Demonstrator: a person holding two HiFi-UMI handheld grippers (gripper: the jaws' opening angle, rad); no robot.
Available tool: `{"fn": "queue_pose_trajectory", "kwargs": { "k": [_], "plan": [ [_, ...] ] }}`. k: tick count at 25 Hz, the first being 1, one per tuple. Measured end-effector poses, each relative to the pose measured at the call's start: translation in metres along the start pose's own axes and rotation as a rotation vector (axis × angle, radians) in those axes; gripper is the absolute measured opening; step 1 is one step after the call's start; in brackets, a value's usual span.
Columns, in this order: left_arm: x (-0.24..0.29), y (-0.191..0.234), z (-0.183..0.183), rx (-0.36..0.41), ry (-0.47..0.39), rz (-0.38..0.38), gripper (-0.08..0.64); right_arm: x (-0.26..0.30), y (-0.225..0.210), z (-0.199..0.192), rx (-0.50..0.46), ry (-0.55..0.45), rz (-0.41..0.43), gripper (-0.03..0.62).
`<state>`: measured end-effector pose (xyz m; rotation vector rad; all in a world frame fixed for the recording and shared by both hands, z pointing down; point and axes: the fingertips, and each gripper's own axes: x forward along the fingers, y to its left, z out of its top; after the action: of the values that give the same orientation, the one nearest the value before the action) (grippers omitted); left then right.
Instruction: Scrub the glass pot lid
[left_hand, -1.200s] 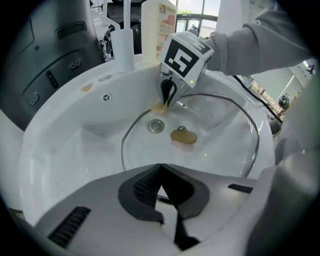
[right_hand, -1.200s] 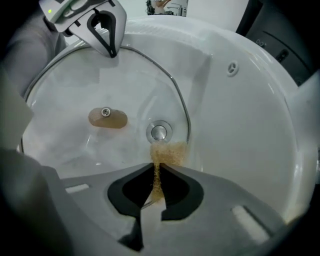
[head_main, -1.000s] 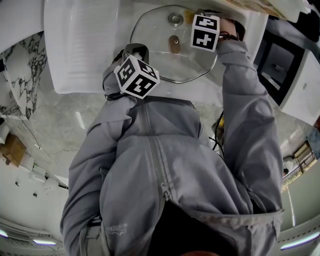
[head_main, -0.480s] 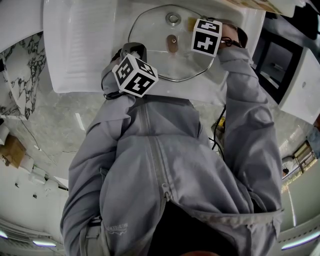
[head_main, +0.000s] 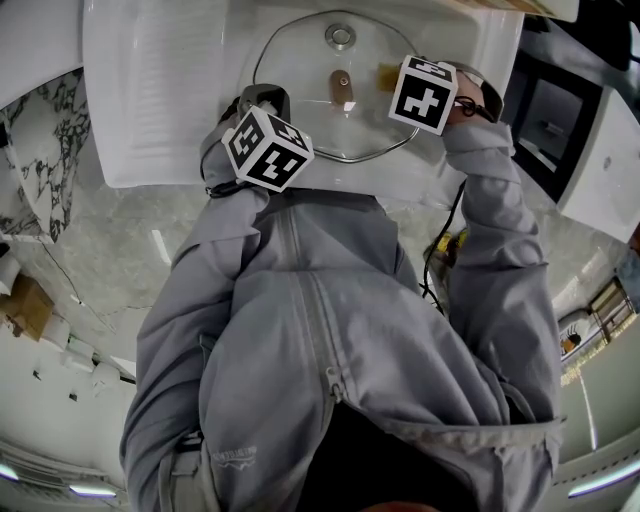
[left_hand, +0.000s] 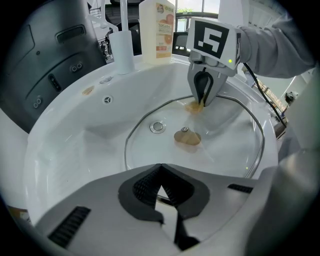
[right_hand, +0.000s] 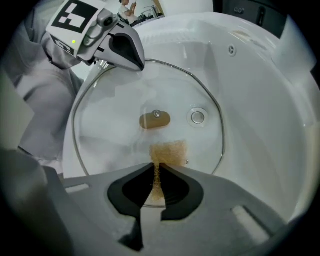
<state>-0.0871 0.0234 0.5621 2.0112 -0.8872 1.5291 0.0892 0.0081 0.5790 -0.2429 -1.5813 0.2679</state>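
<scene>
Left hand-held gripper (left_hand: 161, 175): pressed together on the lid's (right_hand: 110, 140) metal rim, steadying it.
Right hand-held gripper (right_hand: 156, 172): pinching a tan scrub pad (right_hand: 169, 151), whose edge meets the glass near the knob (right_hand: 155, 120).
Lid: lies flat in the white sink (right_hand: 260, 100), over the drain (right_hand: 198, 117).
Step in hand: likely scrubbing the glass.
Doing it well: press the pad evenly, use short strokes from knob to rim, and clamp the rim firmly so the lid neither slides nor tips.

No readable text, bottle (left_hand: 157, 31) label print too blurred, jacket logo (head_main: 230, 456) illegible
</scene>
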Motion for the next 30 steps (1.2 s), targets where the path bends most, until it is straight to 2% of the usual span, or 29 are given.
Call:
{"fn": "queue_pose_trajectory", "kwargs": {
  "k": [3,6,13,16,21,25,30],
  "plan": [
    [0.000,0.000,0.001,0.000,0.000,0.001,0.006,-0.007,0.019,-0.010,0.067,0.020,0.067,0.029],
    [0.000,0.000,0.000,0.001,0.001,0.004,0.006,-0.012,0.042,0.004,0.080,-0.064,0.159,0.029],
    [-0.001,0.000,0.001,0.014,0.009,0.013,0.006,-0.025,0.086,0.031,0.111,-0.209,0.318,0.029],
    [0.000,0.000,0.001,0.029,0.015,0.021,0.006,-0.029,0.093,0.039,0.124,-0.249,0.353,0.029],
    [0.003,-0.003,0.000,0.082,0.034,0.044,0.006,-0.037,0.105,0.052,0.210,-0.342,0.431,0.029],
    [0.003,-0.008,0.003,0.100,0.038,0.030,0.006,-0.040,0.109,0.060,0.262,-0.392,0.448,0.029],
    [0.004,0.002,0.013,0.081,0.013,0.034,0.006,-0.043,0.100,0.071,0.327,-0.462,0.406,0.029]
  ]
}}
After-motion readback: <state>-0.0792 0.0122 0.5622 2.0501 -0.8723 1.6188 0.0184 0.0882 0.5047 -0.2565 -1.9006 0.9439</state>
